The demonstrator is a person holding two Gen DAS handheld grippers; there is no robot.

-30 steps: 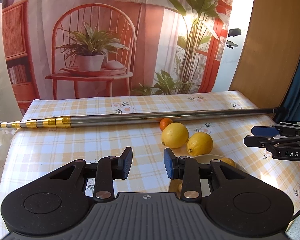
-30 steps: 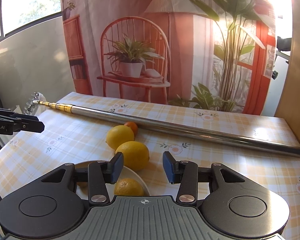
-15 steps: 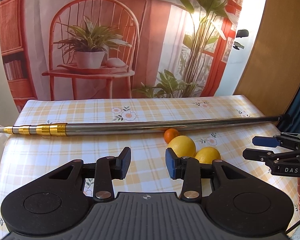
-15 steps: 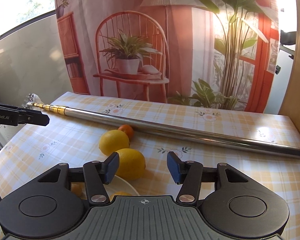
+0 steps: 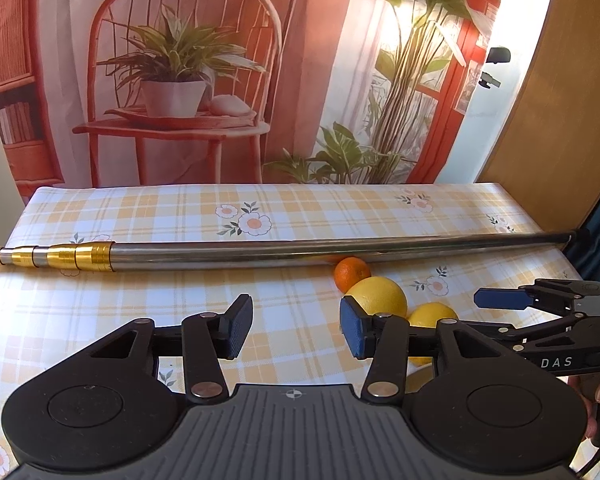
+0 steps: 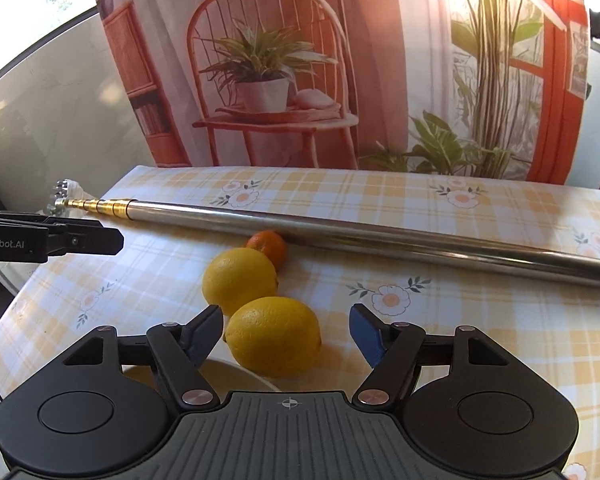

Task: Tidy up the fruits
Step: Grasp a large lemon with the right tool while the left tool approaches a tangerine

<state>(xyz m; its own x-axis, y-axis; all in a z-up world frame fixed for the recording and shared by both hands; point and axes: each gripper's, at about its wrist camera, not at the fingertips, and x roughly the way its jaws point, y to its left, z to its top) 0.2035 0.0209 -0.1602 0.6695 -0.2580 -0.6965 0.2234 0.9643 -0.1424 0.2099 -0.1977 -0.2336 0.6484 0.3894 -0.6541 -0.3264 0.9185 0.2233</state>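
The table takes up most of the room's foreground, covered in a yellow-and-white checked cloth dotted with small flowers, with a printed backdrop of a red chair and potted plants hung behind it. Across the far half of the cloth lies a long telescopic metal pole, its gold-banded end to the left.

Just on the near side of the pole sit the fruits in a tight line running from far to near: a small orange touching the pole, then a far lemon, then a near lemon. At the near edge, a pale plate peeks out; its contents are hidden here.

The right gripper has its jaws spread wide and holds nothing. The near lemon lies straight ahead between its fingertips, closer to the left finger, long axis roughly across the opening. That hand is clearly the nearer one, and I would judge a short push forward and a squeeze would take it.

The left gripper is likewise spread wide and empty, pointing at bare cloth left of the fruit.

Readable lettering: "DAS" on the side of the right tool, and "enRobot.AI" on the left one, its start cut off.
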